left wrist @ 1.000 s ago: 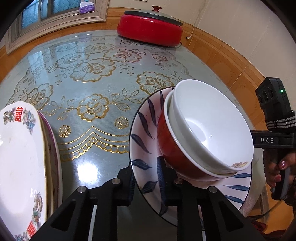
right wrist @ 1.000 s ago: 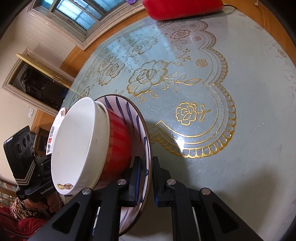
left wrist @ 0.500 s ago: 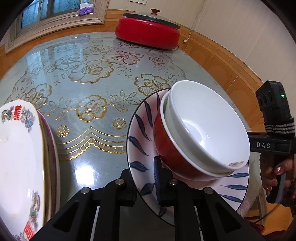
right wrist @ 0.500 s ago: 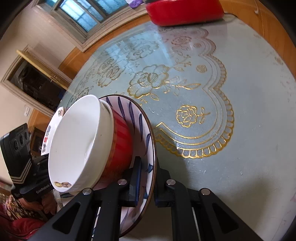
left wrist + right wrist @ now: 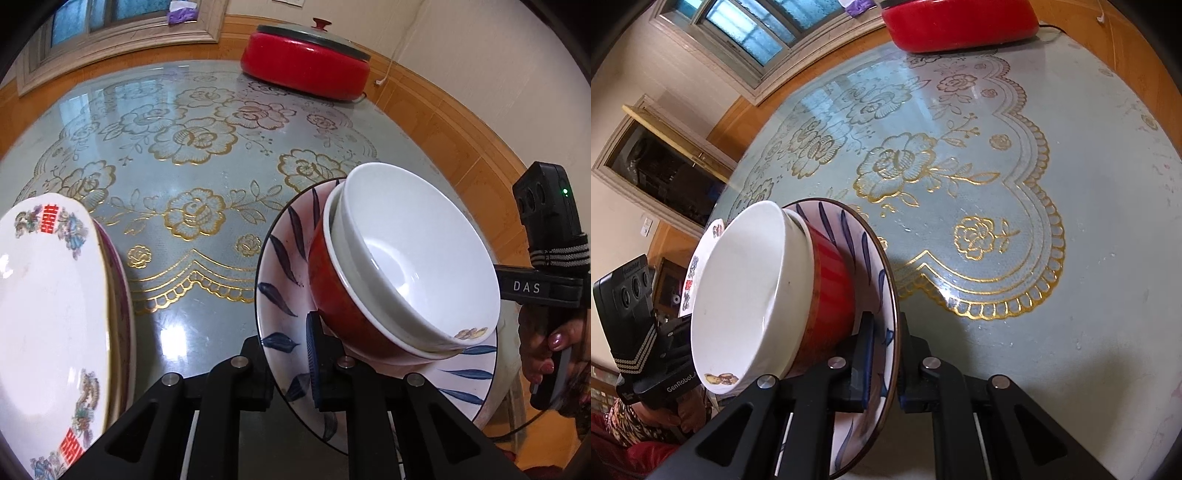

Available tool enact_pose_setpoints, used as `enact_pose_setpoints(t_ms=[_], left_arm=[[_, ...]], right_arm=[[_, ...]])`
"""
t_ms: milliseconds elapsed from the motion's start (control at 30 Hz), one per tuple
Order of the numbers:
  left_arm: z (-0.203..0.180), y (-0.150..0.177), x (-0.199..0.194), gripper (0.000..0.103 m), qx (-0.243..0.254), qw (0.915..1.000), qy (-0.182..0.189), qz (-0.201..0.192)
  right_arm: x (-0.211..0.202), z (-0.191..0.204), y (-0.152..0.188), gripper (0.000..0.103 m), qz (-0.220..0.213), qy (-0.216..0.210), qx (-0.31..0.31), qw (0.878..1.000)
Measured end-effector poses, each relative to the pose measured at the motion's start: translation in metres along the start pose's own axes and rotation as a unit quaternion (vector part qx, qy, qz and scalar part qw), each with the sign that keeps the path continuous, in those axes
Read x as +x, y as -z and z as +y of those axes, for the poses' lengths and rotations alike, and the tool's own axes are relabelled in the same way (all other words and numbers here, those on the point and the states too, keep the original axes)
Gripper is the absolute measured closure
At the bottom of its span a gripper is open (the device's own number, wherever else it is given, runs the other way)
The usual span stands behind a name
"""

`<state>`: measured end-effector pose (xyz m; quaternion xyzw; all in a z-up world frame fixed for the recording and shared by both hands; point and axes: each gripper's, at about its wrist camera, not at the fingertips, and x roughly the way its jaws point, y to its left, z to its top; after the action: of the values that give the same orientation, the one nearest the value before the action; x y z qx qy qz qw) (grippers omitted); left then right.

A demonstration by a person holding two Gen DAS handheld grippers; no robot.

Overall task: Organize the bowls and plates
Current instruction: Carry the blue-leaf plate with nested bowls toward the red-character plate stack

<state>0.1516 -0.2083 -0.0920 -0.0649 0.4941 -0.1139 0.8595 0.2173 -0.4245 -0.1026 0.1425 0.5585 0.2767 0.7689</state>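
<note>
A white plate with blue leaves (image 5: 284,280) carries a red bowl (image 5: 332,314), and a white bowl (image 5: 413,251) is nested inside it. My left gripper (image 5: 290,365) is shut on the plate's near rim. My right gripper (image 5: 888,363) is shut on the opposite rim of the same plate (image 5: 875,258), beside the red bowl (image 5: 831,295) and white bowl (image 5: 738,288). In the left wrist view a hand grasps the right gripper's body (image 5: 535,288), and its fingers are hidden behind the bowls. A stack of plates stands at the left, topped by a white one with red characters (image 5: 48,314).
The round glass-topped table (image 5: 192,110) has a gold flower cloth under the glass. A red lidded electric pan (image 5: 306,62) sits at its far edge with a cord to the wall. A window and a wooden-panelled wall lie behind it.
The left gripper's jaws have closed in onto the plate's rim. The plate with its two bowls has barely shifted, and both hands stay about where they were.
</note>
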Motion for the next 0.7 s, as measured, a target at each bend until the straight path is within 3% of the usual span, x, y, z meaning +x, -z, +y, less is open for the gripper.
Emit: enact_pose_setpoints(t_ms=[700], left_arm=[[0.025, -0.019, -0.051, 0.091, -0.049, 0.9979, -0.017, -0.039]], right_arm=[[-0.012, 0.051, -0.038, 0.094, 0.000, -0.012, -0.043, 0.999]])
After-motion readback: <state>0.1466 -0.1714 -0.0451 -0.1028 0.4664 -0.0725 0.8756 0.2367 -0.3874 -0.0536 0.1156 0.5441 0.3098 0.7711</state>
